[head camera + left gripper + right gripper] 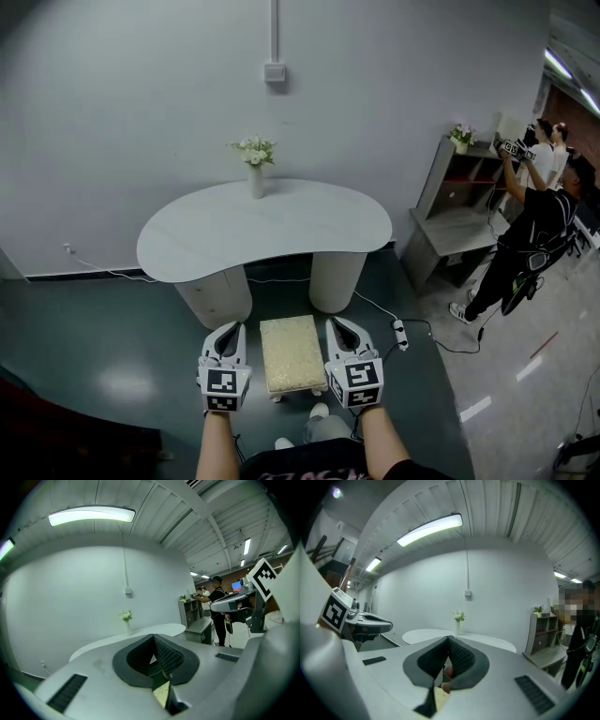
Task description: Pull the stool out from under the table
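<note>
A small stool [292, 352] with a cream, textured cushion stands on the dark floor in front of the white kidney-shaped table [262, 230], its far end near the table's two round pedestals. My left gripper [230, 328] hovers just left of the stool and my right gripper [336, 323] just right of it. Both point toward the table with jaws shut and nothing held. In the left gripper view the closed left gripper [153, 637] hides most of the stool; a cream patch shows below the pads. The right gripper [448, 639] looks the same in its own view.
A vase of white flowers [255, 164] stands at the table's back edge. A power strip and cable [400, 333] lie on the floor right of the stool. A grey shelf unit [459, 216] and two people [525, 234] are at the far right. My feet [319, 411] are behind the stool.
</note>
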The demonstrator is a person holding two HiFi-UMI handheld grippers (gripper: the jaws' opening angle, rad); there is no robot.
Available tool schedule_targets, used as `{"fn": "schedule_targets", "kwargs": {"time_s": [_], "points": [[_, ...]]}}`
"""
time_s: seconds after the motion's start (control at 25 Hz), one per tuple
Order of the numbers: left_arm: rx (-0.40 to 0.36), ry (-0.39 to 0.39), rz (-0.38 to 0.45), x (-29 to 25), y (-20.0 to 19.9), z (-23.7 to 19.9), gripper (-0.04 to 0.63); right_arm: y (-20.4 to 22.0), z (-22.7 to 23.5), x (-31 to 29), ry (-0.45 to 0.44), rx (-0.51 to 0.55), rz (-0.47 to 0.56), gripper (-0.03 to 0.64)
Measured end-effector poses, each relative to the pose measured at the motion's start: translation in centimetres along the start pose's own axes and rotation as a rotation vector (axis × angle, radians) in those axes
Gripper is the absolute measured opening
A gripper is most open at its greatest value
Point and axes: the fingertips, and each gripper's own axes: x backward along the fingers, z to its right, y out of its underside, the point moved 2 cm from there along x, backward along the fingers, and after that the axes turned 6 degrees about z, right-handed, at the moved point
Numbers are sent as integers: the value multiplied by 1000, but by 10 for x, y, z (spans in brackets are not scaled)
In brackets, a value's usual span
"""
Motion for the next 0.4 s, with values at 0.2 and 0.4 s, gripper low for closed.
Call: {"fn": "schedule_targets", "kwargs": {"time_s": [0.2, 0.4], "points": [[-10, -3, 0, 8, -3, -1, 12, -4, -3, 5, 5, 3, 16, 61], [-20, -2, 2, 10, -4, 0, 12, -7, -2, 7, 9, 12, 17, 61]]}}
